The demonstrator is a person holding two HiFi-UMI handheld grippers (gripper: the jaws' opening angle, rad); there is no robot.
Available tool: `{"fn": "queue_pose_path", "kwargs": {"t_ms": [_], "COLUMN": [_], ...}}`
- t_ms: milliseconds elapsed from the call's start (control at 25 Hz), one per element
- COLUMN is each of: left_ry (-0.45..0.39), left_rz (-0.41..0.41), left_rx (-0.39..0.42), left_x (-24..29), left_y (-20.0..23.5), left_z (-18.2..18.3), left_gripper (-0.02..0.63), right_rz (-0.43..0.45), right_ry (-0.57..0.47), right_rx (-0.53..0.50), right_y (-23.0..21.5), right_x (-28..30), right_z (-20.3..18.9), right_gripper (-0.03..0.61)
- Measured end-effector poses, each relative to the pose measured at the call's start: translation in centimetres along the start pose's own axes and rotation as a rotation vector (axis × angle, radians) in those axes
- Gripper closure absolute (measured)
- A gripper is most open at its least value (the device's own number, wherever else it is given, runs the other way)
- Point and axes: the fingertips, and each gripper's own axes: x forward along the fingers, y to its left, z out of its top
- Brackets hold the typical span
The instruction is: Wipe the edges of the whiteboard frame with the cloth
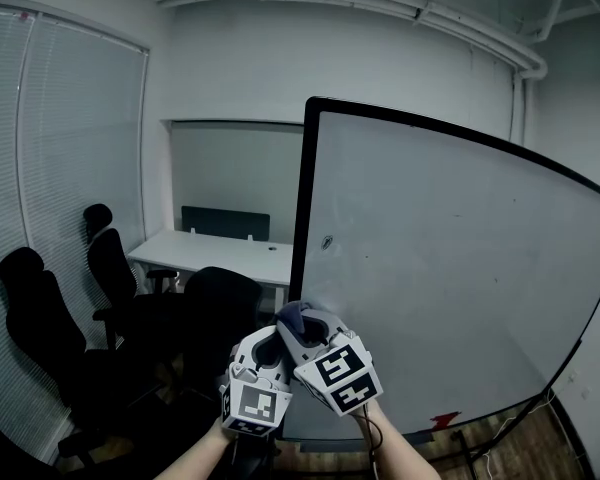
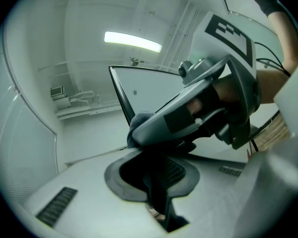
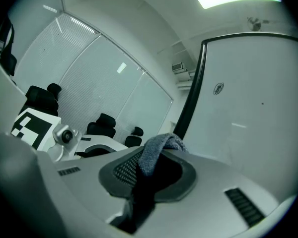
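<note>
Whiteboard (image 1: pixel 450 268): it stands on legs; a hard push from me may swing or roll it.
Frame (image 1: pixel 302 198): the left edge is thin; my stroke could slide onto the white face.
Right gripper (image 1: pixel 310 328): clenched on the cloth, near the frame's lower left edge.
Left gripper (image 1: pixel 258 360): jaws together, nothing in them; crowded against the right, it could knock it.
Cloth (image 3: pixel 158 150): only a tuft pokes out; bare jaw may scrape.
</note>
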Motion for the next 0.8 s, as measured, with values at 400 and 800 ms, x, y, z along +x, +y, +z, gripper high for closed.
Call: {"fn": "queue_pose_path", "kwargs": {"t_ms": [400,800], "left_ry": [-0.023,-0.049], "left_rz": [-0.006,0.010], "left_rx": [0.024,0.052], "left_x": [0.8,1.5], "left_y": [1.0,2.4], "left_z": [1.6,3.8], "left_gripper": [0.571,0.571], "right_rz": [-0.017,-0.036], "right_ry": [-0.030,-0.047], "right_rx": [-0.041,-0.076], "right_y": [-1.1,-2.2], "right_x": [0.0,-0.1], "right_z": [1.8,4.0], "right_gripper": [0.520,0.520]}}
